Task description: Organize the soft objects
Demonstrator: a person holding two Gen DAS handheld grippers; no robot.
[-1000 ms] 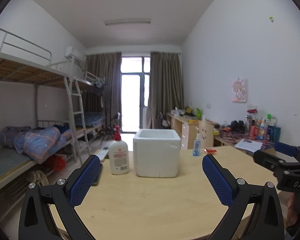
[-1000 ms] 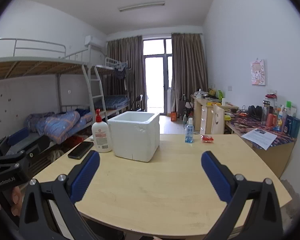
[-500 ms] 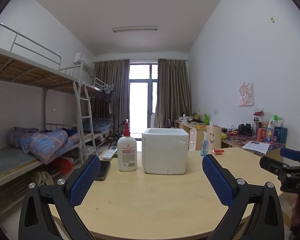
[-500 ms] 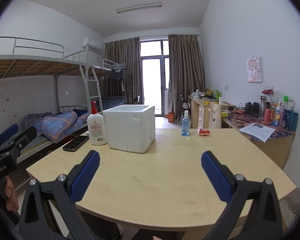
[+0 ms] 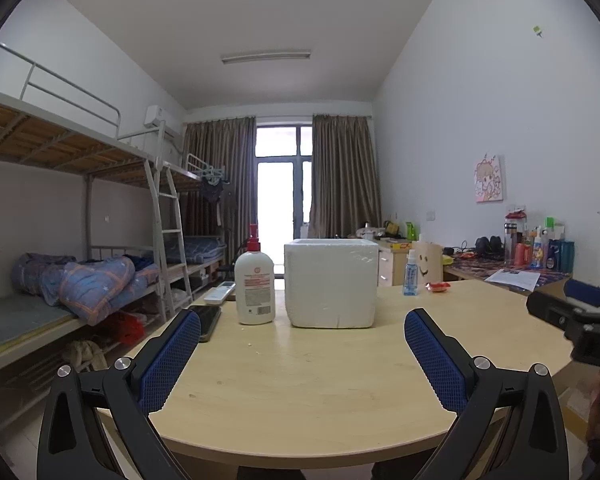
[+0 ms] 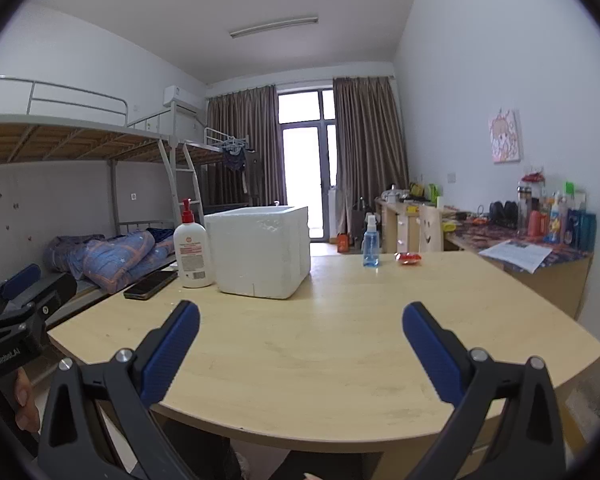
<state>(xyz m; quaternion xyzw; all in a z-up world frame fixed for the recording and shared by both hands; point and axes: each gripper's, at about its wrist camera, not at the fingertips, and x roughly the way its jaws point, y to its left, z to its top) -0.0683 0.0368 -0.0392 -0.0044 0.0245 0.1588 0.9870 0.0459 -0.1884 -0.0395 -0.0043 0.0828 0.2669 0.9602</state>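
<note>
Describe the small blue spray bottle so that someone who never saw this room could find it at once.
Start from the wooden table and its biggest thing, the white foam box. To the right of the box, apart from it near the far edge, stands the small spray bottle, with a red packet further right. It is clear blue with a white nozzle, unlike the taller white pump bottle left of the box.

A white foam box [image 5: 331, 284] stands upright and open-topped on the worktop [image 5: 320, 376]. A small red crumpled item [image 6: 408, 258] lies well apart, farther back to its right.
</note>
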